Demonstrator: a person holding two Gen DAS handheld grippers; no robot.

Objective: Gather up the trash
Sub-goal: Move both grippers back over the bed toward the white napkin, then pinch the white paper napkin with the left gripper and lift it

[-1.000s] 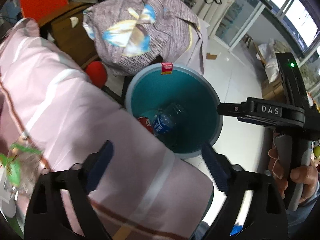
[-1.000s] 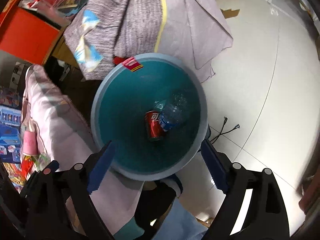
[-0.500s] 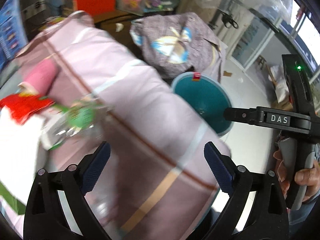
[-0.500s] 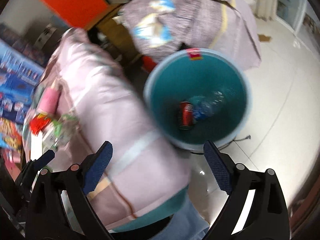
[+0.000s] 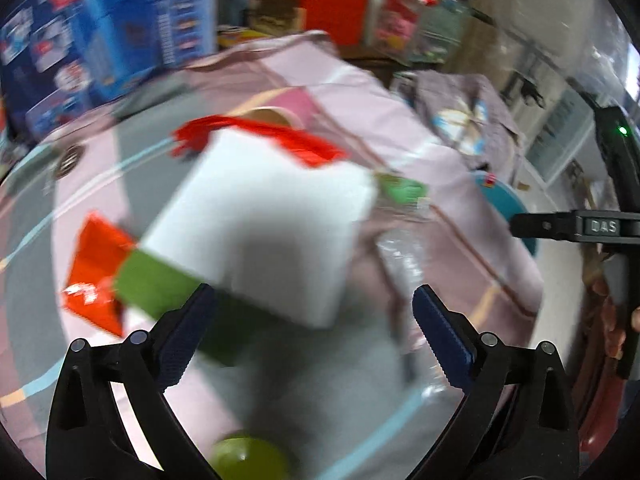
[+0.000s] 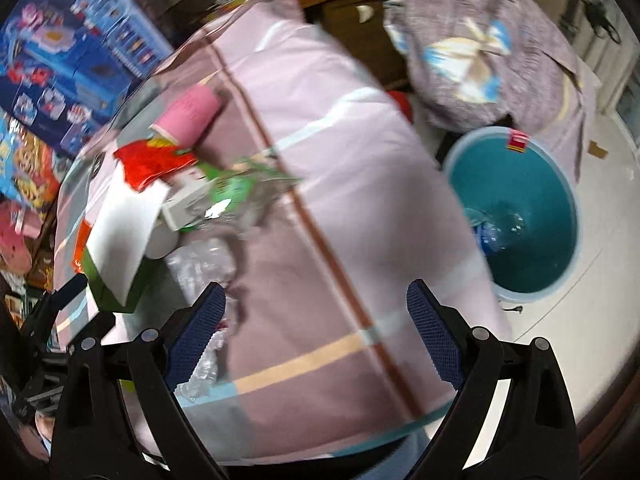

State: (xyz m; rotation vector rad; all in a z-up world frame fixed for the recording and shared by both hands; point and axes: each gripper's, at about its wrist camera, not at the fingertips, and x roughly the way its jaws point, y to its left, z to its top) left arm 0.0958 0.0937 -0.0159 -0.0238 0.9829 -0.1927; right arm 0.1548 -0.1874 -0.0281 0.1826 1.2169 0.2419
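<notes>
A pile of trash lies on the pink-clothed table (image 6: pixel 320 160): a white and green carton (image 5: pixel 260 240) (image 6: pixel 120 240), red wrappers (image 5: pixel 96 268), a pink paper cup (image 6: pixel 188 112), a green-labelled wrapper (image 6: pixel 232 188) and a crushed clear plastic bottle (image 5: pixel 404 256) (image 6: pixel 204 260). My left gripper (image 5: pixel 312 336) is open, close above the carton. My right gripper (image 6: pixel 316 336) is open and empty over the cloth. The teal bin (image 6: pixel 516 216) on the floor holds a bottle.
A chair draped in patterned grey cloth (image 6: pixel 492 52) stands behind the bin. Blue toy boxes (image 5: pixel 100 32) line the table's far left. A green round object (image 5: pixel 248 460) sits at the near edge. The right gripper's body (image 5: pixel 592 228) shows in the left wrist view.
Both grippers have swung left from above the bin to over the table. The left one now hangs close over the carton and trash pile. Both stay open.
</notes>
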